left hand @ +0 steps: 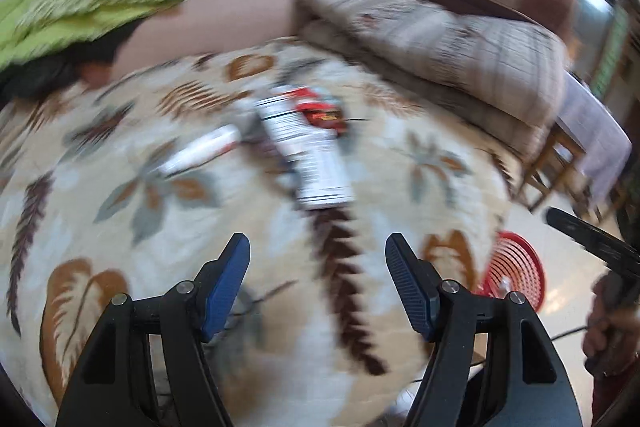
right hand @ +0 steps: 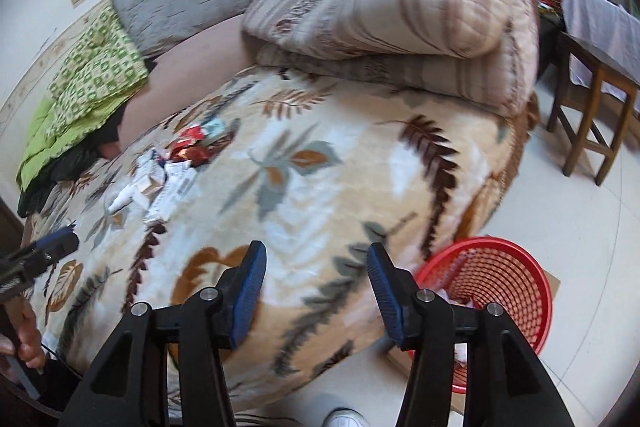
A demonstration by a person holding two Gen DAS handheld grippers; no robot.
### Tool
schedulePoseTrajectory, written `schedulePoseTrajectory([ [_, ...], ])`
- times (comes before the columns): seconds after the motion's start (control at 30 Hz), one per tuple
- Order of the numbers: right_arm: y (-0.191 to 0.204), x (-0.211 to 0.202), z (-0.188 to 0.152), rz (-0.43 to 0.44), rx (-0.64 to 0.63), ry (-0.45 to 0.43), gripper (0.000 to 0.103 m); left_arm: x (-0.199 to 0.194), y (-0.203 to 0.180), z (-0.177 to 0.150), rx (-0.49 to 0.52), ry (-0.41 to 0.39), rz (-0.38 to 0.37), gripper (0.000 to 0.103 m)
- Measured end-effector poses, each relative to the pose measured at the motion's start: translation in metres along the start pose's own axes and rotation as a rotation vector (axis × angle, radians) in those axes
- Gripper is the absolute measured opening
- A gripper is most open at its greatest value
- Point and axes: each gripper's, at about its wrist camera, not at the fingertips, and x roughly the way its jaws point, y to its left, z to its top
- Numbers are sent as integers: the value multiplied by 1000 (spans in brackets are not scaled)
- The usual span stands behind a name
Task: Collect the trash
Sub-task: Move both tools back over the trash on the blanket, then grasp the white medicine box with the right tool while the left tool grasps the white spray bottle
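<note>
Both tools, left [left hand: 318, 287] and right [right hand: 316, 291], are hanging wide and empty; trash [left hand: 308, 147] is lying ahead on the bed [left hand: 120, 187], basket [right hand: 492, 291] right. Blurred approach risks missing flat wrappers.

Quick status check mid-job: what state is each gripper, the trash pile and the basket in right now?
Left gripper: open, nothing between the jaws.
Right gripper: open, empty.
Pile of white and red wrappers: uncollected, lying on the leaf-patterned blanket.
Red plastic mesh basket: upright on the floor beside the bed, some scraps inside.
</note>
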Motion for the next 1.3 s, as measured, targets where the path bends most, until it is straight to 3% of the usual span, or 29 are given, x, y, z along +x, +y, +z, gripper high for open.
schedulePoseTrajectory([
  [0.13,31,5,13,30,-43,8,57,14,41,-8,-126,26,49,69],
  [0.27,69,18,21,96,-99,39,57,24,69,-12,-260,60,8,69],
  [0.37,96,35,27,147,-124,64,57,23,75,-10,-278,42,25,69],
  [0.57,153,73,42,225,-165,96,57,22,89,-4,-302,-10,130,69],
  [0.67,186,92,52,222,-261,98,68,27,91,-2,-291,-9,179,69],
  [0.87,230,154,77,180,-321,129,69,34,92,-1,-278,10,179,69],
  [1.03,250,202,76,100,-359,158,69,37,92,0,-272,21,162,69],
  [1.1,251,214,72,87,-363,166,61,37,89,4,-241,13,166,69],
  [1.13,249,217,69,75,-360,168,37,37,86,8,-211,5,166,69],
  [1.3,215,196,66,121,-239,128,37,50,77,39,-76,-9,179,69],
])
